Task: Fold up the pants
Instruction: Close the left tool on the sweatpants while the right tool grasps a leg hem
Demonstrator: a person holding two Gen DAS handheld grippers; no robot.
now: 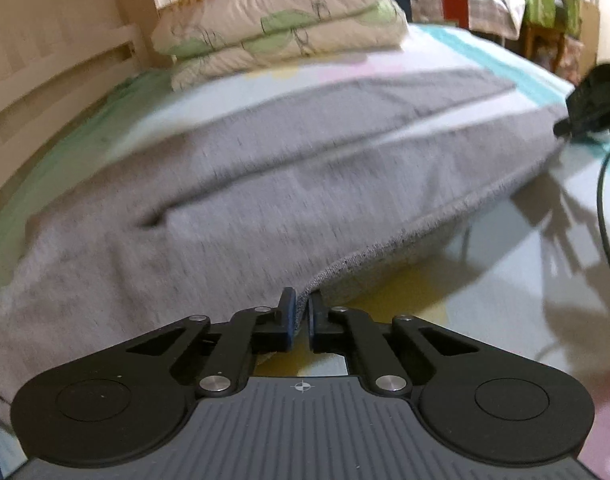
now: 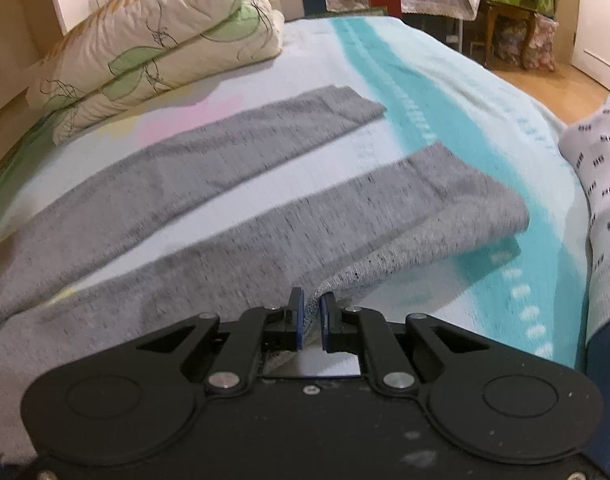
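Note:
Grey pants (image 1: 265, 184) lie spread on the bed, both legs reaching away from me. My left gripper (image 1: 303, 300) is shut on the near edge of the pants, and that edge is lifted off the sheet. In the right wrist view the two legs (image 2: 233, 184) lie apart with a strip of sheet between them. My right gripper (image 2: 313, 300) is shut on the near edge of the nearer leg, whose hem end (image 2: 465, 204) is raised a little. The other gripper (image 1: 597, 100) shows black at the right edge of the left wrist view.
A folded floral quilt (image 2: 157, 44) is stacked at the far left of the bed. The sheet (image 2: 445, 92) has a teal stripe. A person's patterned sleeve (image 2: 601, 168) is at the right. A wooden headboard (image 1: 45, 64) runs along the left, and furniture (image 2: 509, 4) stands beyond the bed.

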